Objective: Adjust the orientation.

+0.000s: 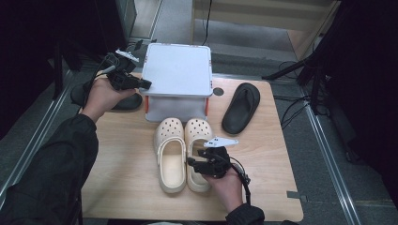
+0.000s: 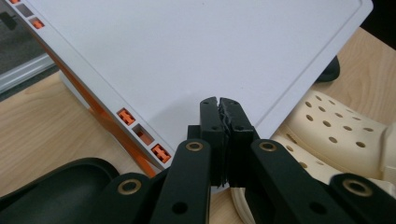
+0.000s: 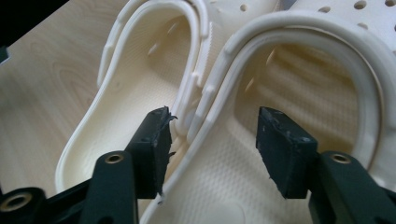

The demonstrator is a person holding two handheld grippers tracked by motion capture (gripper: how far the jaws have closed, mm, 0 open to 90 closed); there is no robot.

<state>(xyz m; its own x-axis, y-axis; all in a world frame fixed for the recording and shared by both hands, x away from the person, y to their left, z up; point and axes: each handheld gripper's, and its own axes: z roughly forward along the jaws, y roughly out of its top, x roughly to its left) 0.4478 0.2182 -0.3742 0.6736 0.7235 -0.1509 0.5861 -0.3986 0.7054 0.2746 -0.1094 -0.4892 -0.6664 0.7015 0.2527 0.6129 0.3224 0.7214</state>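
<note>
A pair of cream clogs stands side by side in front of a white lidded box [image 1: 177, 70]: the left clog [image 1: 170, 157] and the right clog [image 1: 199, 136]. My right gripper [image 1: 192, 165] hovers at the heel end of the right clog [image 3: 299, 70] and is open. One jaw sits in the gap between the two clogs and the other inside the right one, so its inner side wall lies between them untouched. The left clog [image 3: 140, 93] lies beside it. My left gripper [image 1: 146, 85] is shut with nothing in it, its tips [image 2: 219, 105] over the front left corner of the box lid [image 2: 196, 51].
A black flip-flop [image 1: 241, 108] lies to the right of the box, and another [image 1: 126, 101] to its left under my left hand, also seen as a black flip-flop [image 2: 56, 186] near the jaws. The wooden table [image 1: 126, 154] has bare room at front left and front right.
</note>
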